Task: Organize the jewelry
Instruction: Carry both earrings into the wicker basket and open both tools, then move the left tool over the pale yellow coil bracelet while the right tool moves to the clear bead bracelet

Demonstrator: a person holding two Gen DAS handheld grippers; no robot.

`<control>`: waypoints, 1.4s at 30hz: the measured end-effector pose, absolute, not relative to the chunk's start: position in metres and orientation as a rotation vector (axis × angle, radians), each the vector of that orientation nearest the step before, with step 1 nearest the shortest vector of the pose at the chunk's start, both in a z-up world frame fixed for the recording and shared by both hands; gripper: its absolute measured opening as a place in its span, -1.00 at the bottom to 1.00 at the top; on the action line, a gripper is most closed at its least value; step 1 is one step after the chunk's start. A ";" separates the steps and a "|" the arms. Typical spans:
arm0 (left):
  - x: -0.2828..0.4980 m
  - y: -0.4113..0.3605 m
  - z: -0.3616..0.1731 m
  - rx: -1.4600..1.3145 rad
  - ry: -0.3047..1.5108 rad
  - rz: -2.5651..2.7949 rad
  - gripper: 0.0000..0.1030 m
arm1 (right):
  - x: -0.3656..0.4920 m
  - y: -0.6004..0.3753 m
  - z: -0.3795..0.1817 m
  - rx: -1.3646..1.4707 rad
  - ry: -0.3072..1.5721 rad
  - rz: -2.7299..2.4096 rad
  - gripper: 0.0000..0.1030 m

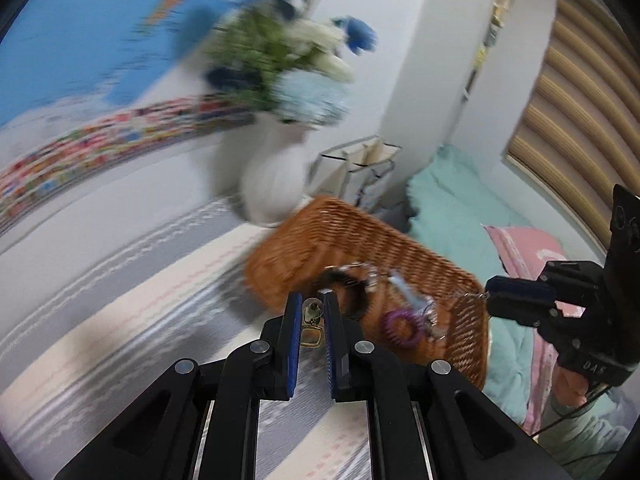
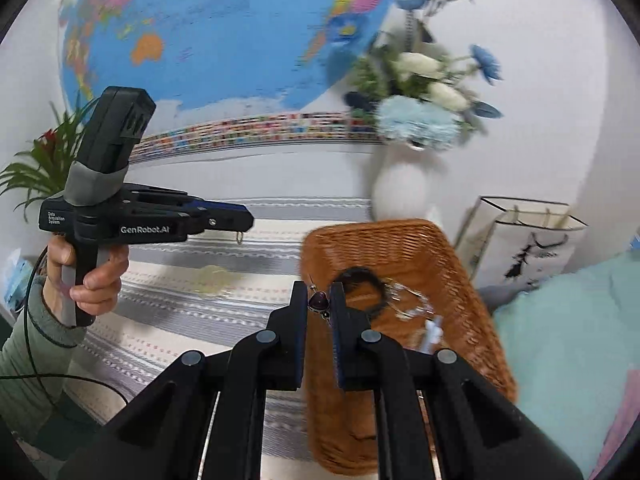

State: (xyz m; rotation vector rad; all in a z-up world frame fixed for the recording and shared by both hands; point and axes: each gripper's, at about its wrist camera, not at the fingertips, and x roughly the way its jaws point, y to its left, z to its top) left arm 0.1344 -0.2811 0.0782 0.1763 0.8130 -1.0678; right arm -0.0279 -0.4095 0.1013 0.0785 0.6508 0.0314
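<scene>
My left gripper [image 1: 312, 306] is shut on a small gold earring [image 1: 311, 318] and holds it above the striped cloth, just left of the wicker basket [image 1: 332, 224]. It also shows in the right wrist view [image 2: 244, 220], with the earring [image 2: 240, 237] hanging below it. My right gripper [image 2: 319, 294] is shut on a dark purple heart pendant [image 2: 318, 303] over the basket's [image 2: 404, 240] left rim. The right gripper also shows in the left wrist view [image 1: 490, 294] at the basket's right edge. In the basket lie a black hair tie [image 1: 352, 286], a purple coil band [image 1: 400, 328] and silvery pieces [image 2: 412, 304].
A white vase of blue and white flowers [image 2: 400, 192] stands behind the basket. White gift bags [image 2: 520, 236] stand to its right. A teal blanket [image 1: 452, 208] and pink pillow [image 1: 524, 248] lie on the right. A green plant [image 2: 36, 160] is at the far left.
</scene>
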 end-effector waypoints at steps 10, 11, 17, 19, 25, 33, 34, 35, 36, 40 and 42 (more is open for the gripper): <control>0.107 -0.366 0.040 0.254 0.913 -1.209 -0.80 | -0.047 -0.443 0.053 0.119 0.770 0.013 -0.77; 0.106 -0.371 0.035 0.258 0.926 -1.219 -0.80 | -0.048 -0.444 0.046 0.118 0.789 0.014 -0.77; 0.103 -0.389 0.012 0.274 1.002 -1.250 -0.79 | -0.053 -0.454 0.029 0.143 0.823 0.018 -0.76; 0.104 -0.391 0.009 0.272 1.023 -1.262 -0.73 | -0.052 -0.461 0.025 0.174 0.829 0.019 -0.69; 0.114 -0.363 0.021 0.223 1.014 -1.272 -0.07 | -0.058 -0.469 0.030 0.209 0.801 0.010 -0.24; 0.140 -0.248 0.067 0.200 0.849 -1.089 -0.07 | -0.063 -0.451 0.050 0.154 0.730 0.006 -0.23; 0.145 -0.231 0.071 0.180 0.837 -1.058 -0.07 | -0.062 -0.447 0.053 0.152 0.723 0.017 -0.23; 0.150 -0.218 0.073 0.164 0.831 -1.035 -0.07 | -0.060 -0.444 0.055 0.151 0.718 0.023 -0.23; 0.154 -0.204 0.074 0.143 0.826 -1.010 -0.07 | -0.059 -0.441 0.057 0.147 0.712 0.028 -0.23; 0.168 -0.164 0.067 0.089 0.832 -0.943 -0.07 | -0.047 -0.417 0.063 0.122 0.711 0.066 -0.23; 0.171 -0.152 0.060 0.098 0.830 -0.898 -0.07 | -0.042 -0.402 0.066 0.102 0.711 0.086 -0.23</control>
